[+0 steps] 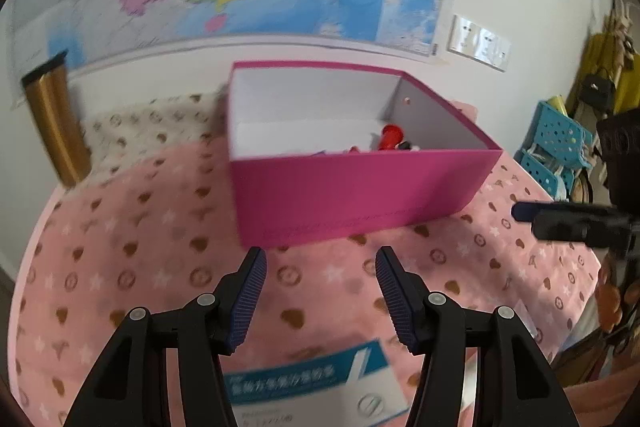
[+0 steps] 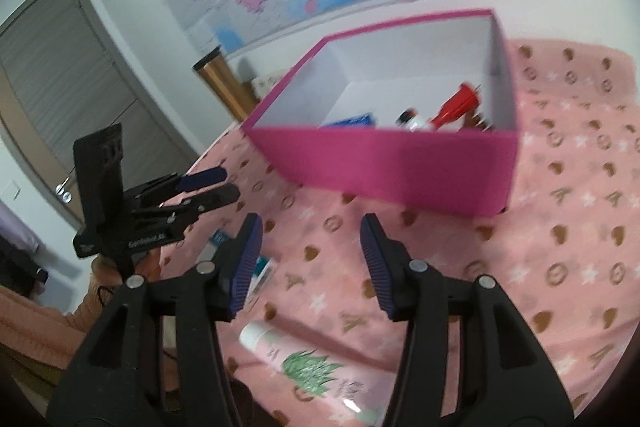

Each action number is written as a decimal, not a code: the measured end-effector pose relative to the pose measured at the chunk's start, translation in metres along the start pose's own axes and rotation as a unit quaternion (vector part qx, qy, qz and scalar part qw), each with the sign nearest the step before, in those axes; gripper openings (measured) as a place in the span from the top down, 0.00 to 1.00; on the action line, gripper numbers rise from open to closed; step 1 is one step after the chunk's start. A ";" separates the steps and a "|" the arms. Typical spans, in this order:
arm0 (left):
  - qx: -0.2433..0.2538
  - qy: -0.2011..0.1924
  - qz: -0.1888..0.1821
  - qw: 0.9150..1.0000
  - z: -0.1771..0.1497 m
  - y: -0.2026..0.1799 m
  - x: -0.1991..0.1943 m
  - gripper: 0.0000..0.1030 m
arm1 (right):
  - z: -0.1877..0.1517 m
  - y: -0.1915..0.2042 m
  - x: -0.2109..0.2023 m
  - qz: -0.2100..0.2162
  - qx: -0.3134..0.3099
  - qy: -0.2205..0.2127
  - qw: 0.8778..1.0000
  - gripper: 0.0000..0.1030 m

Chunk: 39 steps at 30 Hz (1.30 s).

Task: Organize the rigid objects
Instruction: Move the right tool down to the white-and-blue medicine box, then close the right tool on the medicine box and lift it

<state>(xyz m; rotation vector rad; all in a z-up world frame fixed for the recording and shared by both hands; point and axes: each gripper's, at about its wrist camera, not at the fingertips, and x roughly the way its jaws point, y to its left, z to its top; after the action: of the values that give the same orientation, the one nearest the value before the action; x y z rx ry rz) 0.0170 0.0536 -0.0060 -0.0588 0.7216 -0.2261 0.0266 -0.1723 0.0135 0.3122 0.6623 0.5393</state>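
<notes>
Both grippers are hovering released, fingers apart and grasping nothing: the left gripper [image 1: 320, 291] is facing the pink box [image 1: 352, 195] at frame centre, already holding a red bottle [image 2: 456, 107]. The white-and-teal carton [image 1: 312, 383] is lying at the bottom of its view, the aloe tube [image 2: 304, 363] low under the right gripper [image 2: 310, 263]. I judge a pick is coming next, needing a descent onto either item.

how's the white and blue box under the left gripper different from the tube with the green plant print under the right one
The white and blue box is flat and rectangular; the tube is round and long. The box bears a blue band with white lettering, while the tube is pale pink with a green plant drawing. The box lies below the left gripper, the tube below the right gripper. Both lie on the pink cloth, outside the pink bin, and neither is gripped.
</notes>
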 end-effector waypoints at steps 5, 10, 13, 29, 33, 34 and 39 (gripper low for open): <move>-0.023 0.015 0.016 0.999 -0.021 0.015 -0.005 0.44 | -0.013 0.012 0.023 0.024 -0.004 0.033 0.999 0.49; -0.034 0.031 0.032 0.998 -0.036 0.026 -0.009 0.44 | -0.022 0.021 0.044 0.039 -0.006 0.063 0.997 0.49; -0.031 0.040 0.041 0.998 -0.041 0.029 -0.011 0.44 | -0.030 0.025 0.053 0.047 -0.007 0.076 0.996 0.49; -0.052 0.076 0.033 0.995 -0.069 0.040 -0.016 0.44 | -0.051 0.051 0.102 0.075 -0.031 0.134 0.988 0.49; -0.063 0.082 0.022 0.994 -0.074 0.043 -0.016 0.44 | -0.053 0.054 0.112 0.079 -0.029 0.141 0.987 0.49; -0.064 0.084 0.021 0.994 -0.075 0.044 -0.016 0.44 | -0.053 0.054 0.114 0.079 -0.028 0.142 0.986 0.49; -0.065 0.090 0.012 0.994 -0.080 0.042 -0.017 0.44 | -0.054 0.055 0.119 0.077 -0.026 0.144 0.986 0.49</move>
<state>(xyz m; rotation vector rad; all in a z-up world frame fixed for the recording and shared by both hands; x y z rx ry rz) -0.0402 0.1006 -0.0603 -0.1563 0.9161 -0.1627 0.0495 -0.0549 -0.0615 0.2390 0.9064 0.7577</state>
